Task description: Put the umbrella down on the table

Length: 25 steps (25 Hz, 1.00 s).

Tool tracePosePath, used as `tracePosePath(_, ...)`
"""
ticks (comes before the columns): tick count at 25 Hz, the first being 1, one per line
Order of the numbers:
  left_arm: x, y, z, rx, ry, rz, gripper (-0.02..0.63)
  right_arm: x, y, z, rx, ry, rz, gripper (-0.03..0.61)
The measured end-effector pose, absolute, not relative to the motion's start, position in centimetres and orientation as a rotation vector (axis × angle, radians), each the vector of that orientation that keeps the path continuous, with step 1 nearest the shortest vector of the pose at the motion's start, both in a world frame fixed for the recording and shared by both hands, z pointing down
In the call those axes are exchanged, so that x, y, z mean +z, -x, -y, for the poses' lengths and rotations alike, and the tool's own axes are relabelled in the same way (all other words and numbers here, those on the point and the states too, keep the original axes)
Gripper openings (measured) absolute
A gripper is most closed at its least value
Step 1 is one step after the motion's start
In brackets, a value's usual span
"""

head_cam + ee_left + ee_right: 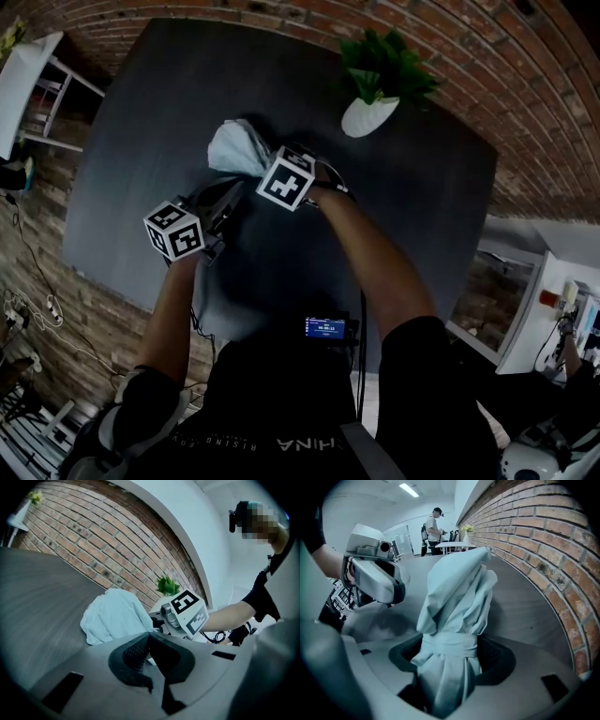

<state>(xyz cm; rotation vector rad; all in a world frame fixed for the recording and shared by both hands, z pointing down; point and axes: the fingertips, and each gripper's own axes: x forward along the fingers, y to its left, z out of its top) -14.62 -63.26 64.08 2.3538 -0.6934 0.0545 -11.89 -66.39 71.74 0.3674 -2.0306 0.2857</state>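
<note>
Looking steeply down in the head view onto a dark grey rectangular table (131,131), backed on the far side by a red brick wall (234,14). Spotting the folded pale-blue fabric umbrella (236,148) over the middle of that table, poking out to the far left of the right gripper (267,167). Finding the left gripper (220,202) just to the near left, close beside the bundle but off the fabric. Noting a leafy green plant in a white pot (370,111) standing at the table's far right.

Over to the left gripper view: pinched together at the tips, nothing caught between, aimed across the grey tabletop (37,592) at the crumpled umbrella (115,616) just beyond. Catching the right gripper's white marker cube (190,611) right behind the bundle, and the plant (168,585) further off by the bricks.

Now the right gripper view: clamped on the umbrella (457,597) at its wrapped strap band, dark pads (494,654) hugging the fabric from both sides, loose folds pointing away over the tabletop. Cannot tell whether the far end touches the wood. Seeing the left gripper (375,578) at the left, apart from the fabric. Far back, glimpsing a person (433,527) standing.
</note>
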Motion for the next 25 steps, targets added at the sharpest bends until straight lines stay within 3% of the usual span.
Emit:
tracePosePath(17,63.0,14.0,62.6,0.043,-2.371,0.68,0.002,71.8,11.9,66.1,0.278,-0.345,2.051,0.305)
tracePosePath(21,62.3,14.3,62.2,0.04,-2.38,0.684,0.002,71.0,11.9,66.0,0.286,-0.353,2.067,0.362)
tracePosePath(25,61.8,14.3,61.8,0.041,-2.389,0.687,0.002,69.9,11.3,66.2,0.294,-0.405,2.095,0.362)
